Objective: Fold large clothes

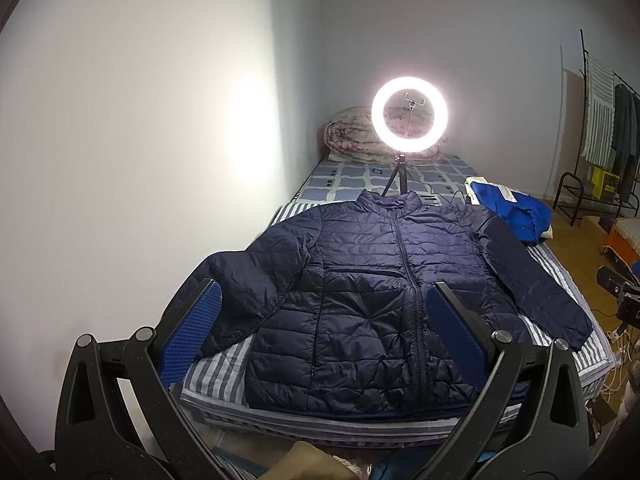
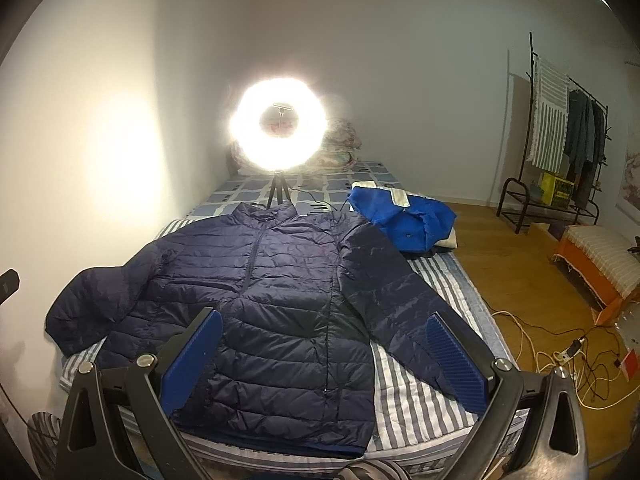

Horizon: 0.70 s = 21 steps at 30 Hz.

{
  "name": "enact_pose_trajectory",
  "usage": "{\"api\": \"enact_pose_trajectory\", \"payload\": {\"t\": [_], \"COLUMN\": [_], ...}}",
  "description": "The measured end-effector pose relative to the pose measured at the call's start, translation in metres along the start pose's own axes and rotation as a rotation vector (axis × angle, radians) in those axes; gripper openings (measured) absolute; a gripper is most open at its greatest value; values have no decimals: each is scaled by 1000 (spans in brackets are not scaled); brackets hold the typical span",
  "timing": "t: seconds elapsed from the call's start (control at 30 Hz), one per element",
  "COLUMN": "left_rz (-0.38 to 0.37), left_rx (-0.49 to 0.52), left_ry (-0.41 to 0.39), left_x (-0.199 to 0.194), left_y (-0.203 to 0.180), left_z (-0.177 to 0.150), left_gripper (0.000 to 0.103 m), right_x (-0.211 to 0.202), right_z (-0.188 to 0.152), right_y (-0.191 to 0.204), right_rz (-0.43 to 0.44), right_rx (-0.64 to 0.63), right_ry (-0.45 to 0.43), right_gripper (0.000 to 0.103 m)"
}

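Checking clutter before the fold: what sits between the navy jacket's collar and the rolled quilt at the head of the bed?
The ring light on its tripod stands on the bed, between the navy jacket collar and the rolled quilt; clearest in the left wrist view.

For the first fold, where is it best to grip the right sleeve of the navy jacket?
Probably at the cuff of the right sleeve, approached from the bed's right edge with the open right tool. The sleeve lies straight and flat, angled away from the navy jacket, with its cuff nearest that tool.
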<state>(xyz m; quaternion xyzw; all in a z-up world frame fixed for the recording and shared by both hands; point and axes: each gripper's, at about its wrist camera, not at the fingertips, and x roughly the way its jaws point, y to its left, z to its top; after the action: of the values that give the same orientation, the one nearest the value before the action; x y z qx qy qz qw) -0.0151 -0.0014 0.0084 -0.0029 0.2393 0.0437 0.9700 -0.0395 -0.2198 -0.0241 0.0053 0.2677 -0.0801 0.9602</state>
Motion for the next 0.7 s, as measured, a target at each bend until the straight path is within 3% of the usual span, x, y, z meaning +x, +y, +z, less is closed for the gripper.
{"api": "enact_pose_trajectory", "payload": {"t": [0.7], "left_rz": [15], "left_rx": [6], "left_ry": [16], "left_x": [11], "left_y": [0], "left_z": [-3], "left_gripper": [103], "right_x": [7], "right_z": [1], "right_y": [8], "right_rz": [-7], "right_rx": [-20], "right_ry": [3], "right_gripper": [103]}}
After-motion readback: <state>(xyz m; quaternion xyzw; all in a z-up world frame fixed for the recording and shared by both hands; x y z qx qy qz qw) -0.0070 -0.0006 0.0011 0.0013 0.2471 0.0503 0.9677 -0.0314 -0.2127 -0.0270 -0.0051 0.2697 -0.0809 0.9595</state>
